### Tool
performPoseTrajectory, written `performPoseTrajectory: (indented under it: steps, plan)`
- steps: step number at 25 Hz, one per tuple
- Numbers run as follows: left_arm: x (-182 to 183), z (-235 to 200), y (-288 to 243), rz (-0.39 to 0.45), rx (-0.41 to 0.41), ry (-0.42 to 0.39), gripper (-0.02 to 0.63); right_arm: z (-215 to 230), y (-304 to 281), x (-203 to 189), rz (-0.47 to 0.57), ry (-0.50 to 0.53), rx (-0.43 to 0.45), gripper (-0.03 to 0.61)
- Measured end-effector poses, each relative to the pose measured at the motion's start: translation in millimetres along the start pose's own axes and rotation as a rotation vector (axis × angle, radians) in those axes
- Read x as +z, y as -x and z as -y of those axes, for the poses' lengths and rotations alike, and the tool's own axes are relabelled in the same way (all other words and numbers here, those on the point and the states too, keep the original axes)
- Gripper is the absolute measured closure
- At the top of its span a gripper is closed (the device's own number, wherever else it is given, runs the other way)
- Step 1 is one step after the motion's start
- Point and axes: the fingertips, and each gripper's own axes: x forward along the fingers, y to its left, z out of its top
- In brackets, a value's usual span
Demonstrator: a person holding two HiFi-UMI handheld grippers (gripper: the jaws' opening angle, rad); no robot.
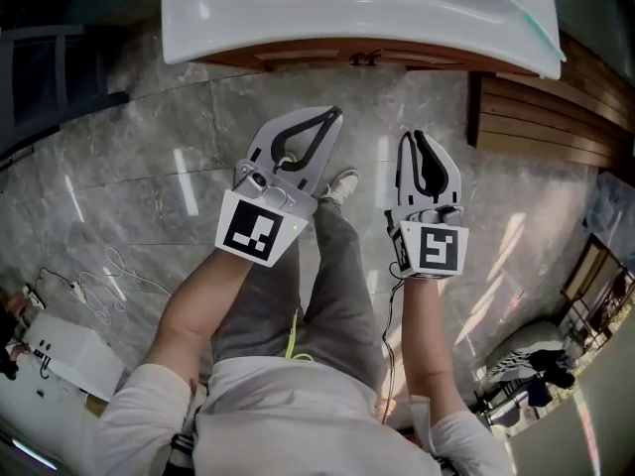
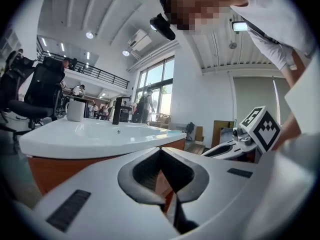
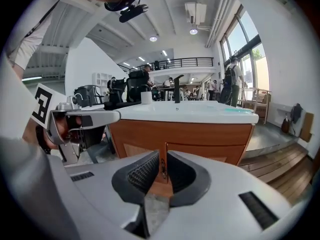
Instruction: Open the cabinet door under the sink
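The white sink (image 1: 347, 8) sits on a brown wooden cabinet (image 1: 327, 58), with small dark door handles (image 1: 362, 59) at the middle seam. Both grippers hover over the floor in front of it, apart from it, jaws pointing at it. My left gripper (image 1: 330, 117) has its tips together and holds nothing. My right gripper (image 1: 412, 137) shows a narrow slit between its tips, also empty. In the right gripper view the cabinet doors (image 3: 200, 136) and seam lie straight past the right gripper (image 3: 163, 156). The left gripper (image 2: 161, 151) looks past the sink (image 2: 90, 134) and the cabinet's side (image 2: 50, 171).
Wooden steps (image 1: 536, 107) rise right of the cabinet. A white cable (image 1: 99, 281) and a white box (image 1: 60, 355) lie on the marble floor at left. A mug (image 2: 76, 110) and black faucet (image 2: 119, 111) stand on the sink. My shoe (image 1: 342, 184) is between the grippers.
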Motion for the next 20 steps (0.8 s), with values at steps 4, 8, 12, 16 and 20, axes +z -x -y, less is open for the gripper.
performPoseTrajectory:
  steps: [4, 8, 12, 16, 20]
  plan:
    - [-39, -9, -19, -0.024, 0.015, -0.019, 0.607, 16, -33, -43, -0.018, -0.018, 0.005, 0.515]
    - [-67, -19, -28, -0.019, 0.038, -0.017, 0.607, 16, -59, -75, -0.015, -0.022, 0.014, 0.474]
    - [-93, -23, -37, -0.018, 0.037, -0.024, 0.607, 17, -87, -93, 0.017, -0.018, 0.007, 0.474]
    - [-123, -28, -50, -0.014, 0.026, -0.04, 0.607, 22, -124, -117, 0.019, 0.01, 0.007, 0.474]
    - [-155, -33, -59, -0.011, 0.021, -0.056, 0.607, 28, -156, -139, 0.029, 0.027, 0.002, 0.474]
